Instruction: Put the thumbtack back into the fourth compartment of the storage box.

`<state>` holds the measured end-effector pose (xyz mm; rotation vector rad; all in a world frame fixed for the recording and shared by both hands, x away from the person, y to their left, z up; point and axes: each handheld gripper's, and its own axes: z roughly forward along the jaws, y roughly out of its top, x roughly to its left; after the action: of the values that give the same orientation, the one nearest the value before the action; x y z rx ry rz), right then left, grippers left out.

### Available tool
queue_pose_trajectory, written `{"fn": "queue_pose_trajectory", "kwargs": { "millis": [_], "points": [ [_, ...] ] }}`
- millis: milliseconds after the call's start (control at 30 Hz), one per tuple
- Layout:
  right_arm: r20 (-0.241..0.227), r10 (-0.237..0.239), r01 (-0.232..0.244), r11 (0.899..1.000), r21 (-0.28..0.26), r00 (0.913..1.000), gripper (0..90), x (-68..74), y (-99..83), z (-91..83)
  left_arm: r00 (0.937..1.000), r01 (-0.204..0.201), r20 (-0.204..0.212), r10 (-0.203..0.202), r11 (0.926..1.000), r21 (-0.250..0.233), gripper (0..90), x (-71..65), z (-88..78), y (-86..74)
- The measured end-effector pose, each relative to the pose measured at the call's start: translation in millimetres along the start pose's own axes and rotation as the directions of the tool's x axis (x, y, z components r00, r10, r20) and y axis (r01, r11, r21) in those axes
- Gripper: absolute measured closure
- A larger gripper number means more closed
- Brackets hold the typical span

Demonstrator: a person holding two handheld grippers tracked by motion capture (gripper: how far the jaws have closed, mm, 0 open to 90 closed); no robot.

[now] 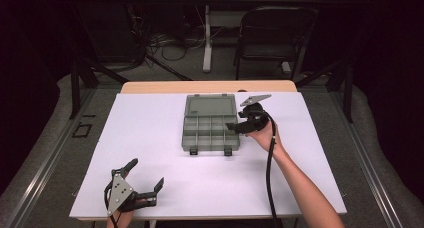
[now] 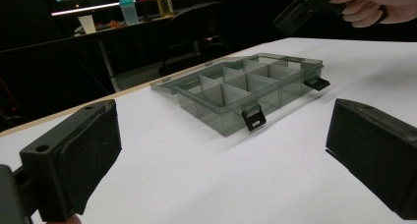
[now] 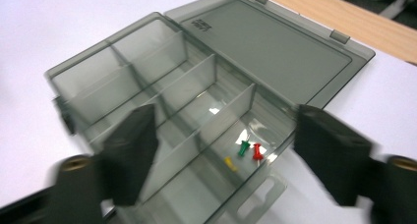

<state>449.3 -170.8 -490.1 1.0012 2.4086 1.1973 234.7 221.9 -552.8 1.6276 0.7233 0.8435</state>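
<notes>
A grey see-through compartment box [image 1: 210, 123] lies open in the middle of the white table, its lid [image 3: 275, 42] folded flat at the back. My right gripper [image 1: 234, 127] hangs over the box's right side, a hand around its body. In the right gripper view its jaws [image 3: 226, 118] stand open above a compartment where a yellow pin [image 3: 230, 163], a green pin [image 3: 243, 148] and a red pin [image 3: 257, 152] lie loose; nothing is between the pads. My left gripper [image 1: 146, 172] rests open near the front left edge, aimed at the box [image 2: 246, 89], holding nothing.
The white sheet [image 1: 200, 183] covers a wooden table whose edge [image 1: 210, 86] shows at the back. A black chair [image 1: 272, 33] and cables stand on the floor beyond. The box's two black latches [image 2: 253, 118] face the front.
</notes>
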Motion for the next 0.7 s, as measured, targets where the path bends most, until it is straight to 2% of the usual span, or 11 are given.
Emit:
{"fn": "queue_pose_trajectory", "kwargs": {
  "millis": [67,233,400,700],
  "points": [
    [-0.003,-0.017,0.017,1.0,-0.012,0.9998,15.6,4.2,-4.0,-7.9,1.0,-0.002,0.003,0.002,1.0,0.001,0.0,-0.3,0.4,0.1],
    [-0.024,-0.053,0.052,0.997,-0.055,0.9983,8.7,15.7,-15.9,-29.1,1.0,-0.005,0.008,0.005,1.0,0.003,0.0,-0.8,1.7,0.2],
    [-0.029,-0.085,0.082,0.992,-0.091,0.996,5.8,28.4,-29.7,-48.5,1.0,-0.003,0.009,0.003,1.0,0.003,0.0,-0.7,2.0,0.2],
    [-0.027,-0.128,0.123,0.981,-0.149,0.9914,2.6,44.9,-53.0,-73.1,0.9999,-0.002,0.011,0.002,1.0,0.004,0.0,-0.9,2.3,0.1]
  ]
}}
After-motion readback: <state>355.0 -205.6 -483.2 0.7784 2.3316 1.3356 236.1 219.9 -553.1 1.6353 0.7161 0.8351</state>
